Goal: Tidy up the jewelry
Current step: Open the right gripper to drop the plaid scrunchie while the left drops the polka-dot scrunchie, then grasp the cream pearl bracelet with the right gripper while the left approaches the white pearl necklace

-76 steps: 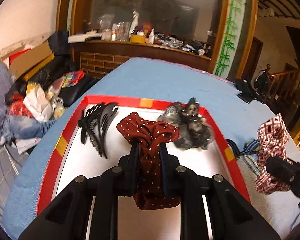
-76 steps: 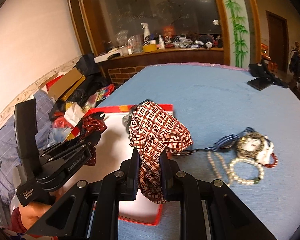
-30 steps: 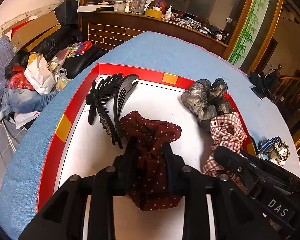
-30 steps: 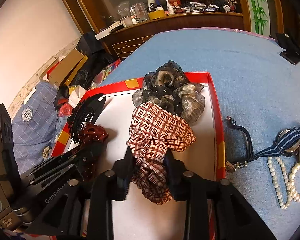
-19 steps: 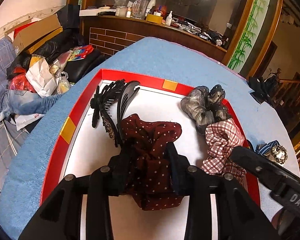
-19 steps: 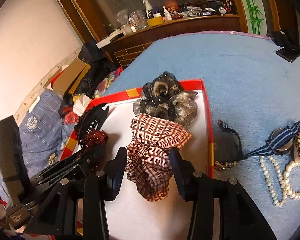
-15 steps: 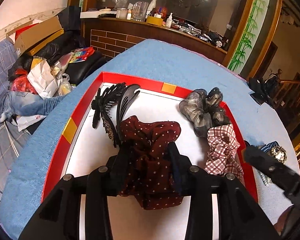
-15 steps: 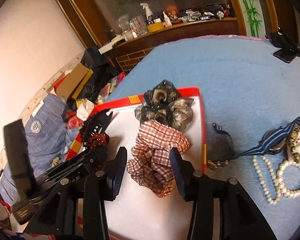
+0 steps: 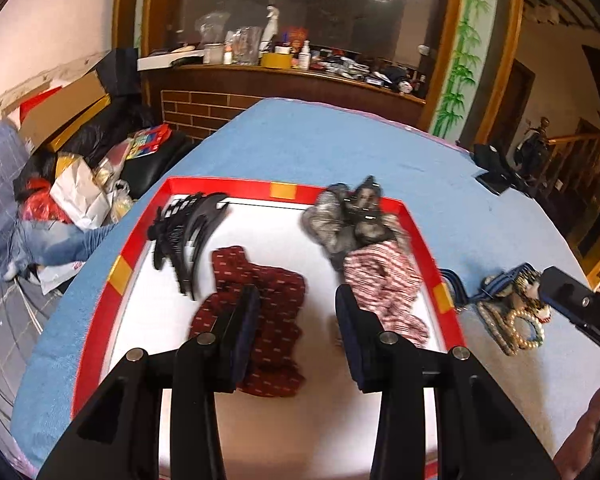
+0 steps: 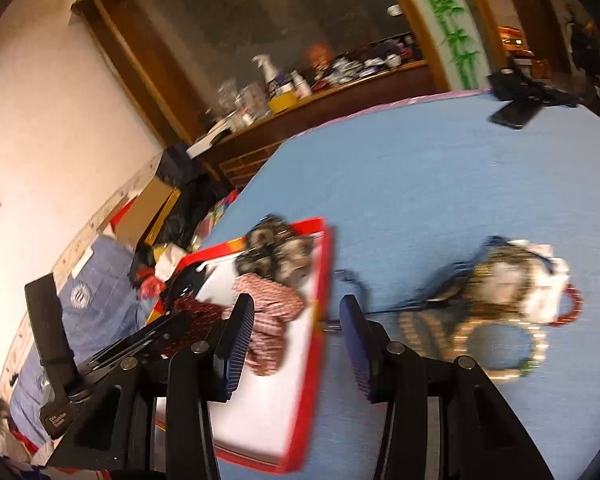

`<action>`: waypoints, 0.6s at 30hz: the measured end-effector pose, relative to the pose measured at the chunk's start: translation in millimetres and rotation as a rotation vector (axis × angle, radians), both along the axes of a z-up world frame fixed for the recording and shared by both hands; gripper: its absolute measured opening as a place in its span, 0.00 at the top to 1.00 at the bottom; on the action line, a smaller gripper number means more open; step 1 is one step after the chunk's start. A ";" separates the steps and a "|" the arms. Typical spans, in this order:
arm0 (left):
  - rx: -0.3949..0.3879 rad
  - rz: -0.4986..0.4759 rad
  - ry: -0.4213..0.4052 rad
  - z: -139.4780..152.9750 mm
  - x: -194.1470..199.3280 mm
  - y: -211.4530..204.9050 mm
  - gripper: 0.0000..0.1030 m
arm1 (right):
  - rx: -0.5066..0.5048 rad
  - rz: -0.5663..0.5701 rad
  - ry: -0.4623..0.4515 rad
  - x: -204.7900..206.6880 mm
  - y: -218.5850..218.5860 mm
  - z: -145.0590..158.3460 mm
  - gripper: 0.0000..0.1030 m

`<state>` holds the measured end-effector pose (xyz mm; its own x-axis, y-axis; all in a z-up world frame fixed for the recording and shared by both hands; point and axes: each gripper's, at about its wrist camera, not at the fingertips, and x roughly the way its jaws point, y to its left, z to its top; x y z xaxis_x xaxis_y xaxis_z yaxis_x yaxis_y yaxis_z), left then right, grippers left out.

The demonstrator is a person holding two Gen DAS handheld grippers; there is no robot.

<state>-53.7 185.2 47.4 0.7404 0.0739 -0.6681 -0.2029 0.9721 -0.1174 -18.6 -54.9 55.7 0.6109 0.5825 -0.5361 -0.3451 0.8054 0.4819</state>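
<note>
The left gripper hung over the tray, jaws released and holding nothing. In the left view the dotted scrunchie lay on the white tray floor at lower centre, its near part behind the left finger. The plaid scrunchie lay right of centre, touching the grey scrunchie above it at the tray's upper right corner. The black clips sat at the tray's upper left. Right of the tray, on the blue table, a jewelry pile of beads and a striped strap lay near the right edge of the frame.

The right gripper also had its jaws released and empty. In the blurred right view it was at lower centre, above the tray's right rim; the plaid scrunchie showed just past the left finger. The jewelry pile lay at centre right, well clear of the tray, with a red bead bracelet at its right side. A phone lay at the table's far edge, upper right.
</note>
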 end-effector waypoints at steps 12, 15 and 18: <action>0.050 -0.121 0.011 -0.6 1.5 -62.7 0.63 | -0.002 -0.152 0.114 -1.2 -95.7 -36.1 0.53; 0.058 -0.144 0.013 -1.2 1.9 -72.2 0.63 | -0.045 -0.103 0.163 5.0 -87.9 -45.5 0.53; 0.067 -0.169 0.014 -2.2 1.7 -78.9 0.63 | -0.150 -0.083 0.164 6.3 -72.8 -50.0 0.53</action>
